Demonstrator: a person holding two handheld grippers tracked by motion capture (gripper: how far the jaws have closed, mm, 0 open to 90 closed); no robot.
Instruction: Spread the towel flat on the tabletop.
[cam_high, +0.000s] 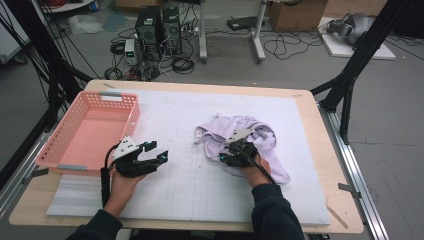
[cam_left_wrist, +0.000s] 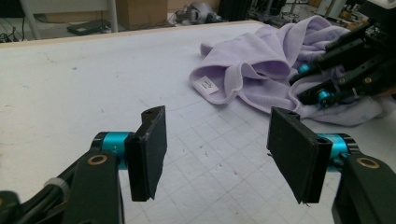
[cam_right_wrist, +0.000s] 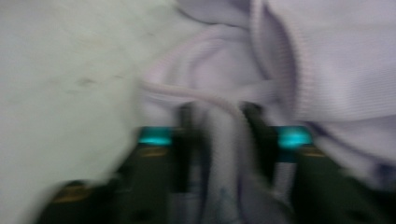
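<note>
while pressed together on a thin raised fold of the crumpled lilac fleece cloth (cam_high: 262, 135), as far as the blurred right gripper view lets judge, may lose it at the first pull: takes with the right gripper (cam_high: 239, 152) only a narrow ridge of soft material, not a thick part. could also raise just one layer and leave the rest in a heap, because bunched and folded over itself on the right half of the white gridded foam mat (cam_high: 195, 190). may drag the whole bundle sideways over the mat instead of opening it, if pulled low and flat. might hide the small white label (cam_left_wrist: 208, 85) at the cloth corner under new folds. for the left gripper (cam_high: 156, 151): spread wide, empty, held over the bare mat, near the cloth but apart from it; if brought in too late or too low, could push the near corner away or press it into the mat rather than catch it. around: a pink plastic lattice basket (cam_high: 120, 95) on the left side of the light wooden table (cam_high: 320, 150), just beside the left hand and well apart from the cloth, empty as far as visible. nothing between left gripper and cloth. beyond the table, dark computer towers (cam_high: 159, 27) and loose cables on the floor, far from the work.
</note>
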